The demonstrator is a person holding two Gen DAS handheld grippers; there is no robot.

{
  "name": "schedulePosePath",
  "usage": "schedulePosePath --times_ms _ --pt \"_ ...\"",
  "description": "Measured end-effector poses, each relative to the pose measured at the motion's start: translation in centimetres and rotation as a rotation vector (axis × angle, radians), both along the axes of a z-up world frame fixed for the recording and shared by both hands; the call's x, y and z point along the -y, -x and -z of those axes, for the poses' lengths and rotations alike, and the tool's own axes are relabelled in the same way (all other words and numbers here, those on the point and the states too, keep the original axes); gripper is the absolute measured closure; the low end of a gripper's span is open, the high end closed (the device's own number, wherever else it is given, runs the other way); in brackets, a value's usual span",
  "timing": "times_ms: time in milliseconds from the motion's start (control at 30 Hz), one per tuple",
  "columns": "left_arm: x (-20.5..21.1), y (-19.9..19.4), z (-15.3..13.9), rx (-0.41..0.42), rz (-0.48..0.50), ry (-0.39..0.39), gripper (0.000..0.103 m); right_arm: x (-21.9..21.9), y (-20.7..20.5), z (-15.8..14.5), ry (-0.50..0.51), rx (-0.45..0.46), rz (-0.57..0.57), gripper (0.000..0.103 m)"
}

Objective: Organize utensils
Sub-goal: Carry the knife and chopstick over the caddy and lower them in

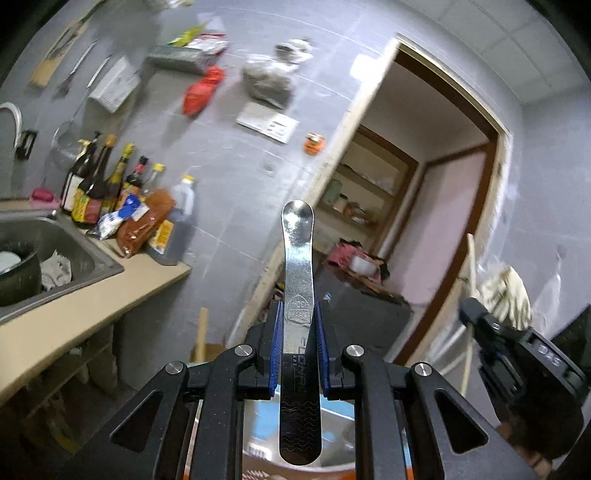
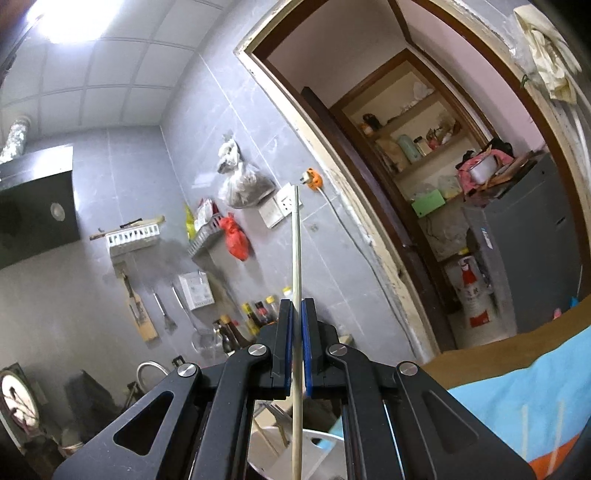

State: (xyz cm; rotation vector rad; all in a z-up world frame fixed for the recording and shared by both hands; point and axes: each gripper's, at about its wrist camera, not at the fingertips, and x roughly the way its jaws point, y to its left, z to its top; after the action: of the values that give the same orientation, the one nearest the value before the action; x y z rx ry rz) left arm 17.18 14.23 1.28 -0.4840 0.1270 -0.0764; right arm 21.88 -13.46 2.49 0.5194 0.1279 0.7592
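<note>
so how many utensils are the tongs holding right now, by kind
metal spoon: 1, clamped in the left tongs
chopstick: 1, pale, clamped in the right tongs
total: 2

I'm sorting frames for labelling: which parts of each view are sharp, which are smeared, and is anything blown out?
Left wrist view: the spoon and the left gripper are crisp; the wall clutter behind is motion-smeared. Right wrist view: the chopstick reads sharp and the wall is only mildly soft; the ceiling light is blown out white.
</note>
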Motion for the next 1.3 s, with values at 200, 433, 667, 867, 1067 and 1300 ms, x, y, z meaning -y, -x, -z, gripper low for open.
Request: schedulePosePath --times_ms 200,433,667,867,1067,1300 --pt "-2.3 -0.2 1.8 0.035 -0.056 0.029 0.089 -2.5 0.3 1.2 0.012 0.051 0.013 0.100" --pt "-1.6 -1.0 3.0 0.065 -0.110 -0.030 0.089 -4.7 0.3 2.4 0.073 0.102 0.048 0.100" --pt "-0.7 -1.1 4.3 0.089 -0.139 -0.097 0.089 -6.5 0.7 4.0 0.163 0.143 0.092 0.100" --pt "0.7 -1.7 5.6 0.087 -0.141 -0.170 0.089 -6.6 0.7 4.6 0.194 0.164 0.122 0.100" --pt "1.8 -1.9 6.4 0.083 -0.141 -0.220 0.089 -6.5 0.8 4.7 0.203 0.174 0.127 0.100" --pt "2.1 -2.0 6.8 0.071 -0.149 -0.242 0.089 -6.6 0.9 4.6 0.204 0.175 0.127 0.100"
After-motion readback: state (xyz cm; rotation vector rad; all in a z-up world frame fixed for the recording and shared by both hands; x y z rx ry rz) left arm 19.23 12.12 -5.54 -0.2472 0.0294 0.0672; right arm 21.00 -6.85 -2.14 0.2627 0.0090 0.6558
